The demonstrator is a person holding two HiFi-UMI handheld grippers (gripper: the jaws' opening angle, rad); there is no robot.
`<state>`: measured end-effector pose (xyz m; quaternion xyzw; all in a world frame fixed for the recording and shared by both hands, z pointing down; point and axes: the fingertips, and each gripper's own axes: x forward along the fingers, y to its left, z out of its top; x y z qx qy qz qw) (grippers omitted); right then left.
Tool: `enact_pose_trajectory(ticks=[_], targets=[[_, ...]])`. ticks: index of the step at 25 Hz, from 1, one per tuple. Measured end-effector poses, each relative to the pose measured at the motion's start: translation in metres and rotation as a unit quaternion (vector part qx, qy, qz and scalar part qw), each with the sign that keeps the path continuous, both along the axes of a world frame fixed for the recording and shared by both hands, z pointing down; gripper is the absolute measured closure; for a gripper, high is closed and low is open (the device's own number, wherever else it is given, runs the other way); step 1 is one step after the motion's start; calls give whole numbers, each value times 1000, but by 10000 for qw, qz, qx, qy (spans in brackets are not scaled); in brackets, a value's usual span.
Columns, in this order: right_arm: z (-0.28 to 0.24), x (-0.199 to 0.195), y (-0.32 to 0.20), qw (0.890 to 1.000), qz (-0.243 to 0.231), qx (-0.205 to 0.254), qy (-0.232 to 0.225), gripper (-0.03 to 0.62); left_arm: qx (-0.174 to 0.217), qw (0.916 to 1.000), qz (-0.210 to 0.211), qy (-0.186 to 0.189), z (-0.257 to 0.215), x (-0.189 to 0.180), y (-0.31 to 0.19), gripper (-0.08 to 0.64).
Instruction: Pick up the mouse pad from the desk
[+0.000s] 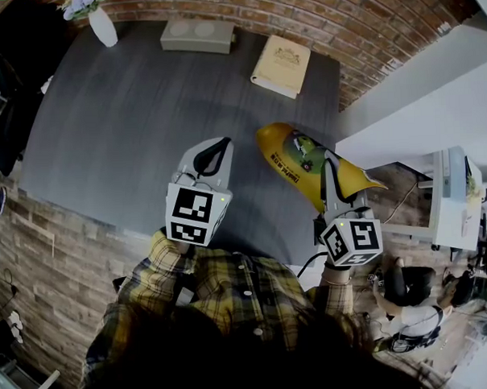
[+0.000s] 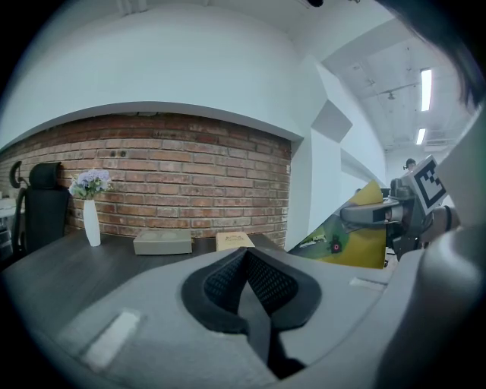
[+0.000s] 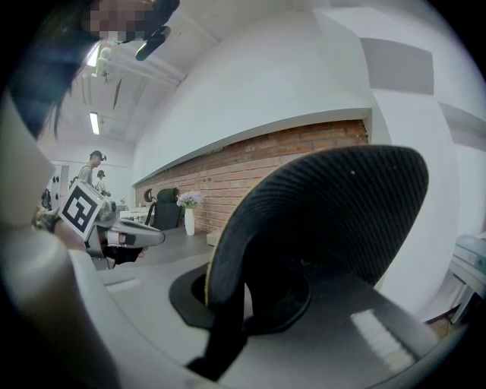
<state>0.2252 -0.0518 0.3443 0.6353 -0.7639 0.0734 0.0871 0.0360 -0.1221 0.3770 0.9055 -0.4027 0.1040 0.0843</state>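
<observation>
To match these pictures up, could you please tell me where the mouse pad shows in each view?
Head view: the mouse pad, yellow face up, lies right of centre, held by the right gripper.
Left gripper view: its yellow face shows tilted at the right side.
Right gripper view: its black underside fills the centre and right, clamped between the jaws.
Shared landmark: the white vase, seen too at and.

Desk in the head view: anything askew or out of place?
Only the mouse pad: it is off the desk, clamped in the right gripper and tilted. The book lies skewed to the desk's back edge. Nothing looks spilled or damaged.
</observation>
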Motion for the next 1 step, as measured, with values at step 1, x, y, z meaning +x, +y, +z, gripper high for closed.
enact_pose_trajectory(ticks=[1], targets=[[0,0,0,10000,-2,-6,2,578,-5,10000,1,-2,1,0,0,560]])
